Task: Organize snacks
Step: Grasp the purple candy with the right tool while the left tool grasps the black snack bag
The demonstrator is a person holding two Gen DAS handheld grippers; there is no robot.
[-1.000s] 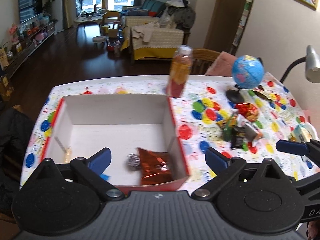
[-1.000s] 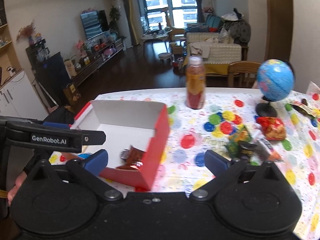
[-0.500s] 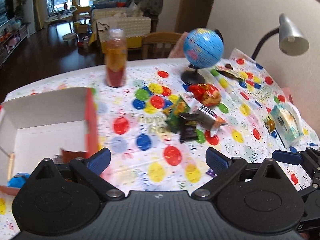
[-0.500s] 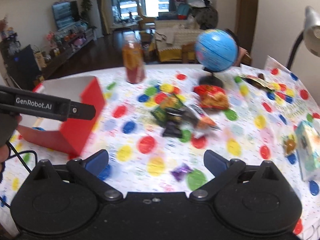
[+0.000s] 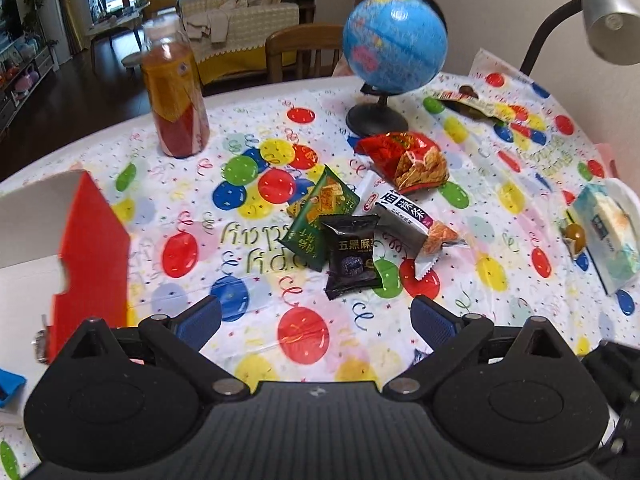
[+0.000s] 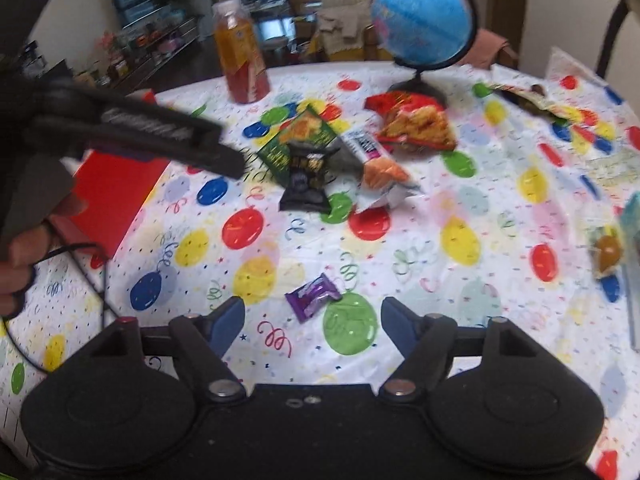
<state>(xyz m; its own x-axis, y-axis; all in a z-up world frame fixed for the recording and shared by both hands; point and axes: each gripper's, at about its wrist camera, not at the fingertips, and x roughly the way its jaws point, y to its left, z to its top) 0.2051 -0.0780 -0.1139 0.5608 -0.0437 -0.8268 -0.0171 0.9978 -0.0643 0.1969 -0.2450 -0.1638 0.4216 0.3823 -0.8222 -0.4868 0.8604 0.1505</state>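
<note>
We hold both grippers over the balloon-print tablecloth (image 5: 256,280), and both are empty with their blue fingers spread wide: the left gripper (image 5: 316,322) hangs above a red balloon print, and the right gripper (image 6: 313,326) hangs just behind a small purple candy (image 6: 313,297), which lies between its two fingertips without touching either. In the left wrist view the main heap of snacks sits at about twelve o'clock from the gripper, near the middle of the table: a green packet (image 5: 320,218) overlapped by a black packet (image 5: 352,256), with a white and grey packet (image 5: 404,220) touching it at two o'clock, and a red chip bag (image 5: 408,160) further off just in front of the globe (image 5: 394,44). The red-walled box (image 5: 92,248) stands at nine o'clock at the left edge, well apart from the heap. A bottle of orange drink (image 5: 174,92) stands upright at eleven o'clock. At three o'clock lies a tissue pack (image 5: 608,232) with a small wrapped sweet (image 5: 574,234) just beside it, and a flattened wrapper (image 5: 472,106) lies at one o'clock under the desk lamp (image 5: 604,12). In the right wrist view the left gripper reaches in from nine o'clock, blurred
</note>
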